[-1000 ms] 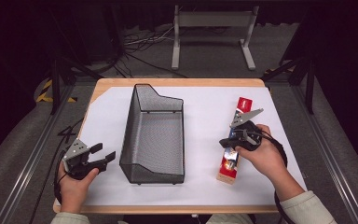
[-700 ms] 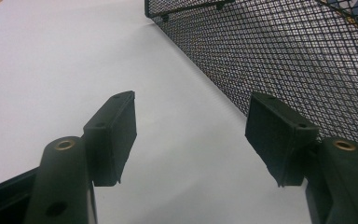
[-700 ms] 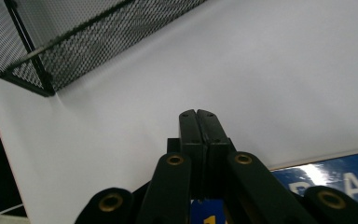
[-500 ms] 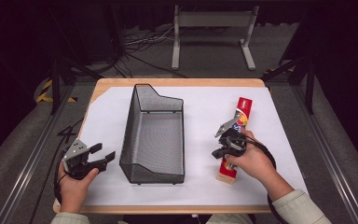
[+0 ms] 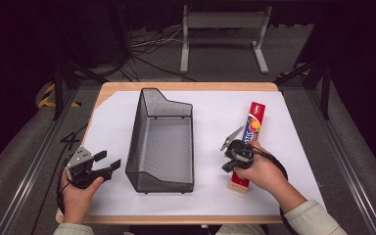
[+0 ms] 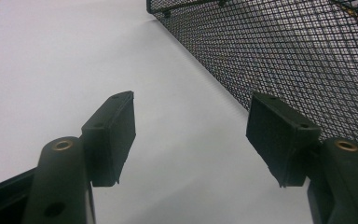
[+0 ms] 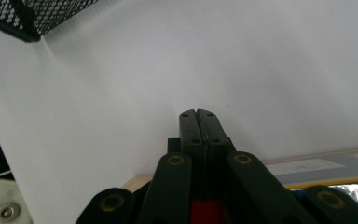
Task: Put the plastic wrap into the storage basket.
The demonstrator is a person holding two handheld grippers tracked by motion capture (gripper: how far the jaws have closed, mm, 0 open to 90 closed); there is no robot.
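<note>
A black wire-mesh basket stands mid-table on white paper. A long red box with a fruit picture lies to its right, pointing away from me. My right gripper sits over the box's near half, turned toward the basket, held in a hand. In the right gripper view its jaws are pressed together with nothing between them, and the box's edge runs along the lower right. My left gripper rests open at the front left, just left of the basket; its view shows the mesh wall beside its fingers.
The white paper covers a wooden table whose front edge lies close to both hands. Beyond the table are a dark floor, cables and a metal stand. The basket's near corner shows in the right gripper view.
The right hand and its gripper have moved left and toward me along the box, turning toward the basket. The box, the basket and the left gripper have stayed put.
</note>
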